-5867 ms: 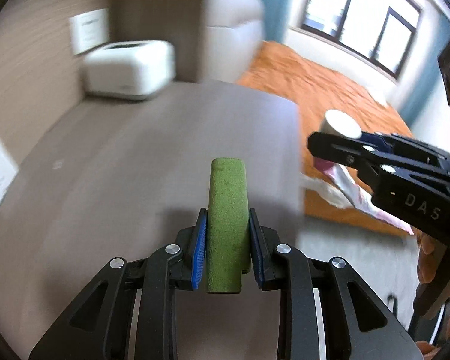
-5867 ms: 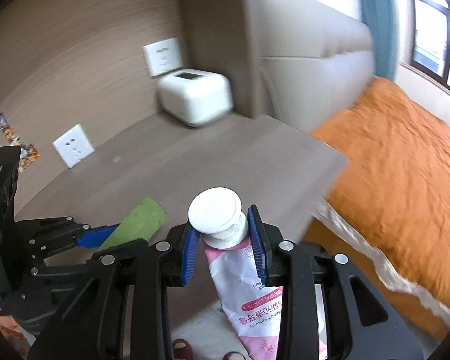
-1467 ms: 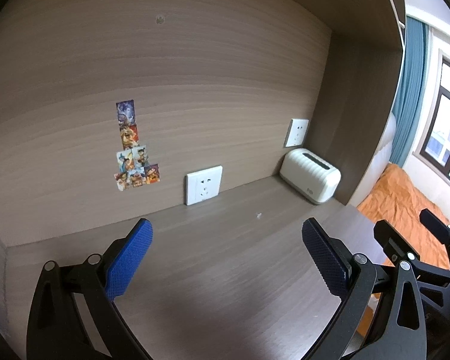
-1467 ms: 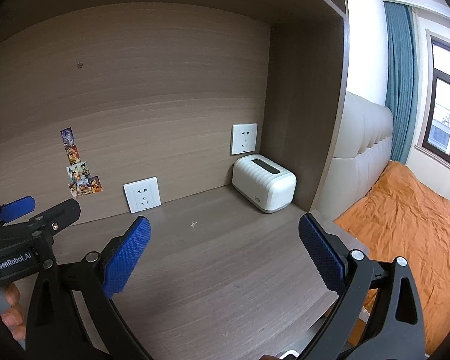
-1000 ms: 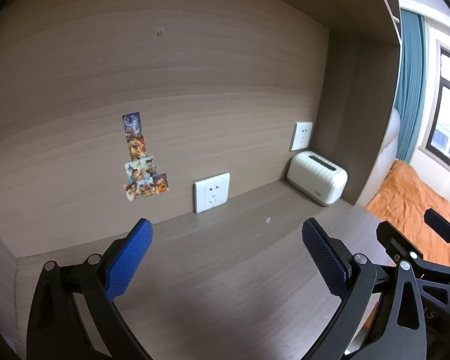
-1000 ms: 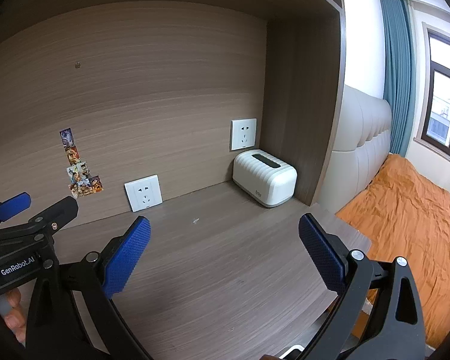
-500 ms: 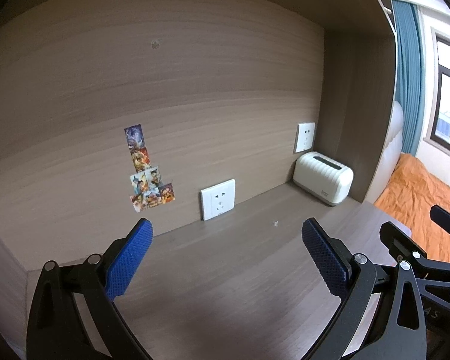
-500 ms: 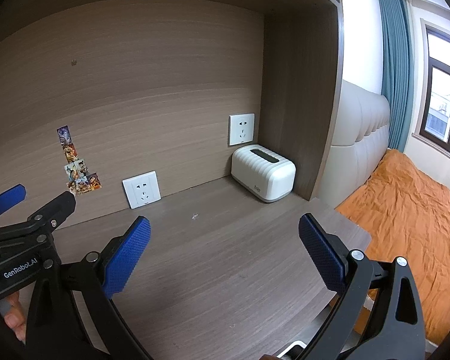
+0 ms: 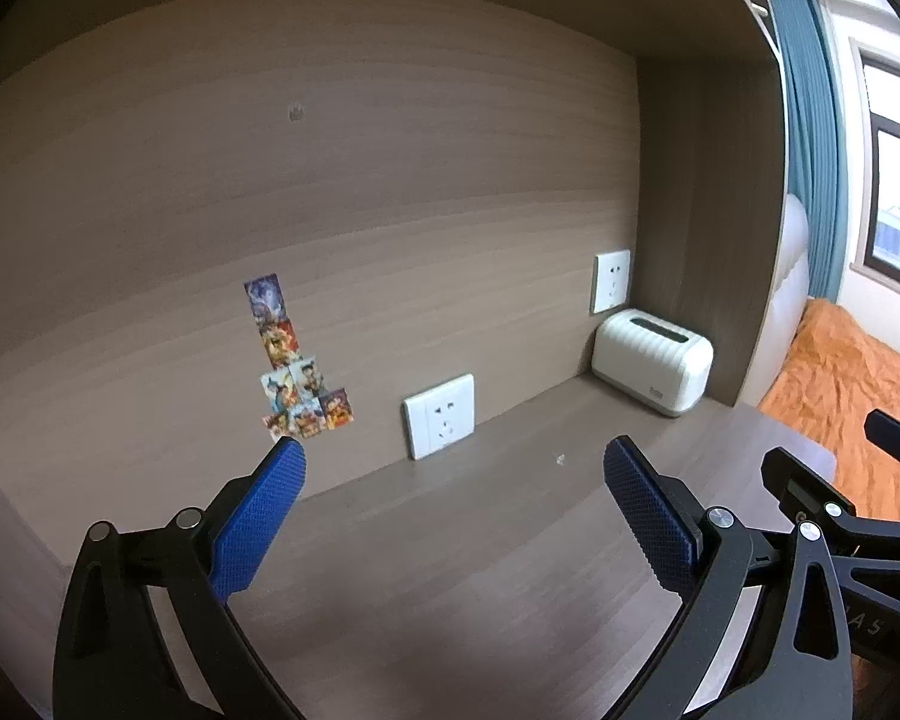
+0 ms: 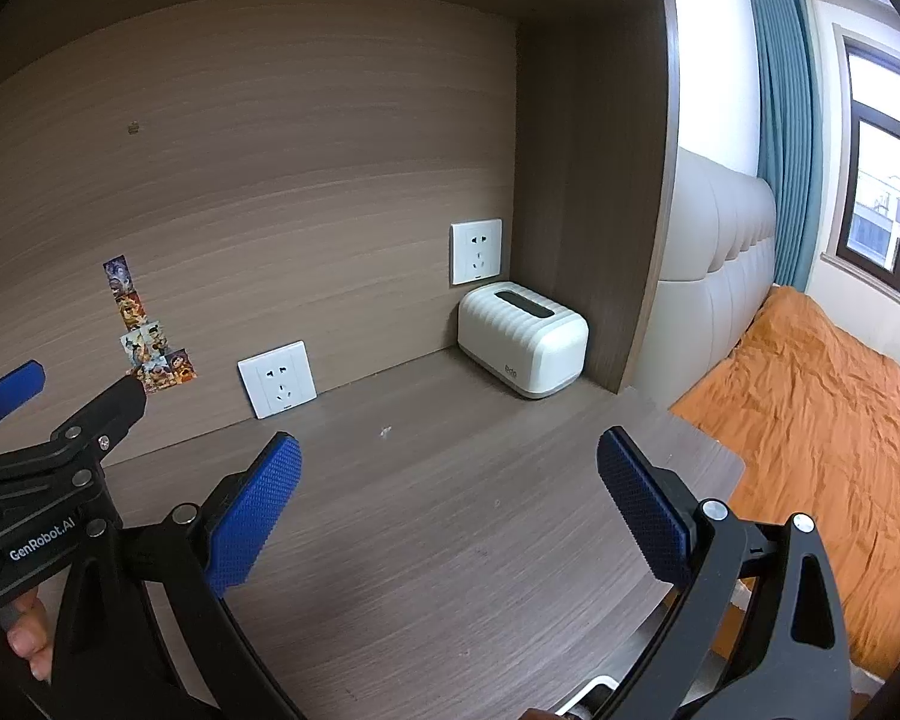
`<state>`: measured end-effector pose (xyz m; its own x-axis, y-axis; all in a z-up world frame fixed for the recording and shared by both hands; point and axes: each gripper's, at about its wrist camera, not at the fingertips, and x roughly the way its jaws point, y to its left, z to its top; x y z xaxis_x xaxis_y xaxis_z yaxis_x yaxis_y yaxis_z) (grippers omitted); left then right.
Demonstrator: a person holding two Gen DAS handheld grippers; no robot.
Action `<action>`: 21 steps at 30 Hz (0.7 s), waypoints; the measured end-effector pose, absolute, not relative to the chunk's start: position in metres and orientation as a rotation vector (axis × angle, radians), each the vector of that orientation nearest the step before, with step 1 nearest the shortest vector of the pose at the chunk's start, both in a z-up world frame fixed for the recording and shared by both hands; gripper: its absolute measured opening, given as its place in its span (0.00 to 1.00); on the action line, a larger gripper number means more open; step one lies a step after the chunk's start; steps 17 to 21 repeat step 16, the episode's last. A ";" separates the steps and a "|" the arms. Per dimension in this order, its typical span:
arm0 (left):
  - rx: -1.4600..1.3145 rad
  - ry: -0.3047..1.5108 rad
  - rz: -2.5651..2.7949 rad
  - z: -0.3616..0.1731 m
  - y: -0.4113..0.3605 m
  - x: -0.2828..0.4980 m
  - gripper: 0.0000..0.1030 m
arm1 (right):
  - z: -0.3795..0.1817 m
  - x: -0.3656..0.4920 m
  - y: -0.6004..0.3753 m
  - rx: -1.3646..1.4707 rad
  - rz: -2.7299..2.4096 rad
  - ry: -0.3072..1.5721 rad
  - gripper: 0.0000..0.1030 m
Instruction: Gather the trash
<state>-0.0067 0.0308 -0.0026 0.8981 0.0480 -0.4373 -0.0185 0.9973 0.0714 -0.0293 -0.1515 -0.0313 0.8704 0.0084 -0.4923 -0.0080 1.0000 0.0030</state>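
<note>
My left gripper (image 9: 453, 516) is open and empty, held above the wooden desk (image 9: 450, 570). My right gripper (image 10: 449, 507) is open and empty too, over the same desk (image 10: 450, 510). The right gripper shows at the right edge of the left wrist view (image 9: 834, 516). The left gripper shows at the left edge of the right wrist view (image 10: 48, 438). No trash item is in view. A tiny white speck (image 10: 385, 432) lies on the desk; it also shows in the left wrist view (image 9: 560, 459).
A white ribbed box (image 10: 522, 339) stands in the desk's back right corner. Two wall sockets (image 10: 277, 379) (image 10: 476, 251) and small stickers (image 10: 150, 336) are on the wooden back panel. An orange bed (image 10: 822, 420) lies right of the desk edge.
Earlier the left gripper held a green item and the right a pink tube; both are now open and empty. Over the last second both views drifted slightly back from the wall.
</note>
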 end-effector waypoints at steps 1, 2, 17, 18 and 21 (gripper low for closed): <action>0.081 0.444 0.035 -0.002 0.029 -0.007 0.94 | -0.032 -0.029 -0.152 0.001 0.008 0.515 0.95; 0.089 0.438 0.038 -0.002 0.028 -0.007 0.94 | -0.032 -0.029 -0.152 0.001 0.008 0.516 0.95; 0.106 0.482 0.013 -0.008 0.021 0.014 0.95 | -0.040 -0.016 -0.160 0.013 -0.018 0.550 0.95; 0.106 0.482 0.013 -0.008 0.021 0.014 0.95 | -0.040 -0.016 -0.160 0.013 -0.018 0.550 0.95; 0.106 0.482 0.013 -0.008 0.021 0.014 0.95 | -0.040 -0.016 -0.160 0.013 -0.018 0.550 0.95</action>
